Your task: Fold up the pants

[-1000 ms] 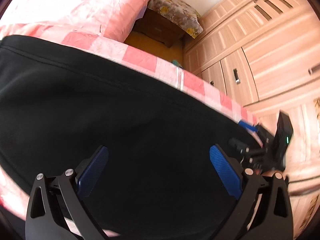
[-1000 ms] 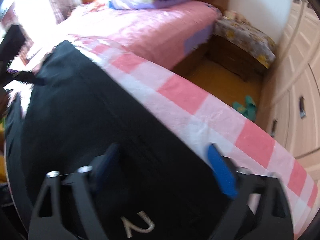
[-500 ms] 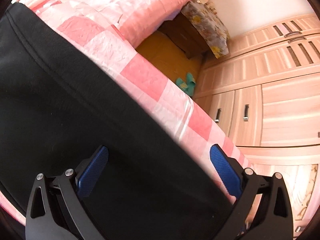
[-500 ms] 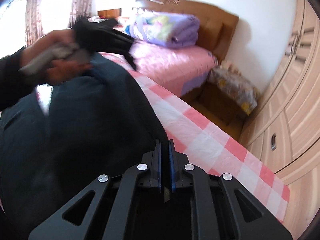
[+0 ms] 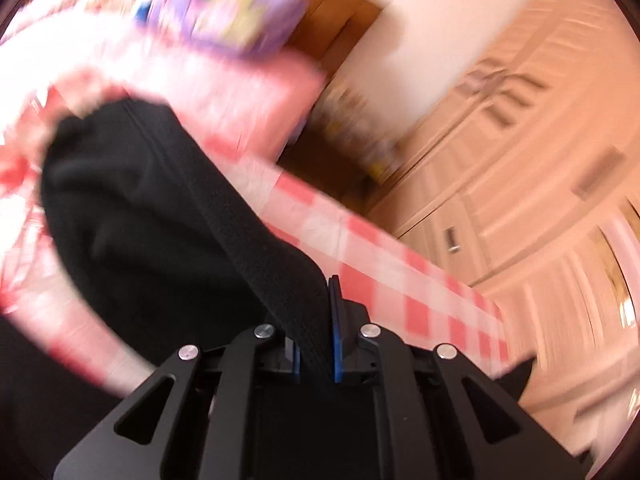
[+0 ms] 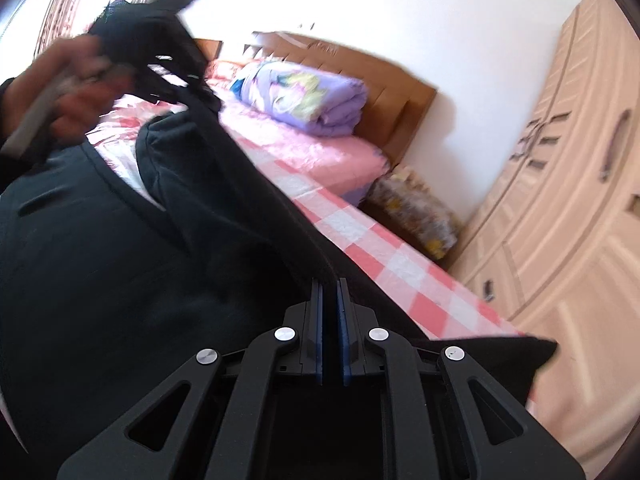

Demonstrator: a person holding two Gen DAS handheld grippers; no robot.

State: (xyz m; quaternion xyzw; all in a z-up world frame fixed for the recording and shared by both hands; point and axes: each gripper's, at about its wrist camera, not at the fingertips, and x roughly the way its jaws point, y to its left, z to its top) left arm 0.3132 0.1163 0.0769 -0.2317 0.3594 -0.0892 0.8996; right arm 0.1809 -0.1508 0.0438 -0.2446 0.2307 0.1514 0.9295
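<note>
**Both tongs clamped on the black pants over a checked bedspread**

The left gripper (image 5: 314, 340) is clenched on a fold of the black pants (image 5: 160, 240); the right gripper (image 6: 331, 320) pinches the pants (image 6: 120, 280) too, its pads nearly together; ahead of both lies the pink-and-white checked bedspread (image 6: 384, 256); beyond it a folded purple quilt (image 6: 308, 96) before a wooden headboard (image 6: 384, 80); right of the tongs stands a pale wooden wardrobe (image 6: 568, 200); the left view is blurred.
</note>
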